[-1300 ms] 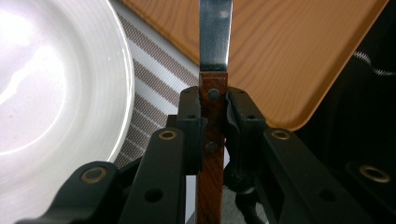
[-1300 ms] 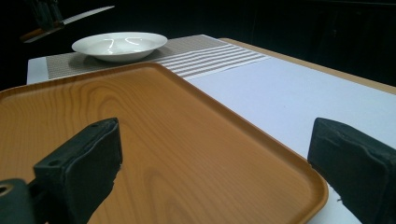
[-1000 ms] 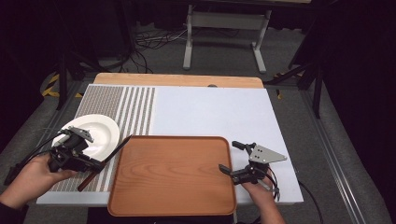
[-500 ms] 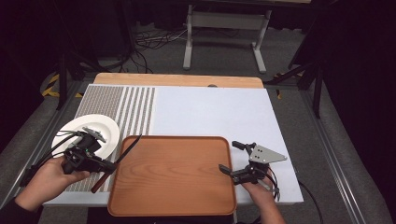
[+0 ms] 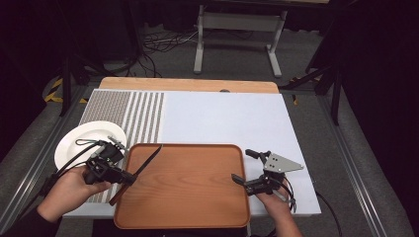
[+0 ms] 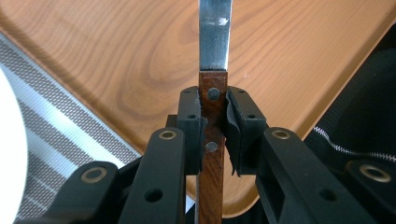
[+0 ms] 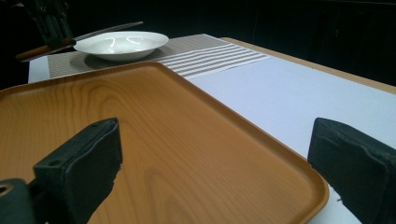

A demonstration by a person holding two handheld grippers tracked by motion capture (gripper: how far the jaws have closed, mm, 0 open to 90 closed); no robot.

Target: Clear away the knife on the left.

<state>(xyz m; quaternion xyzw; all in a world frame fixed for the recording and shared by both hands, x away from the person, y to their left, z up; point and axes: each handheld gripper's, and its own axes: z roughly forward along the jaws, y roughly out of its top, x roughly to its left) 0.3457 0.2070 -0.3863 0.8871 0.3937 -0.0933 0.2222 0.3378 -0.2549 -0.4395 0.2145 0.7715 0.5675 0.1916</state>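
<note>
Resting on the table: one tray (image 5: 188, 187), one plate (image 5: 79, 140), one knife (image 5: 143, 165).

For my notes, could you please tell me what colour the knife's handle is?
The handle is reddish-brown wood with metal rivets, clearest in the left gripper view.

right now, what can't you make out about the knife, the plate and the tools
- Knife tip: cut off by the top edge in the left gripper view; too small in the high view.
- Knife handle end: hidden behind the left tool, which clamps the handle.
- Plate: near rim covered by the left tool and cable in the high view.
- Right tool: body below the frame in its own view.
</note>
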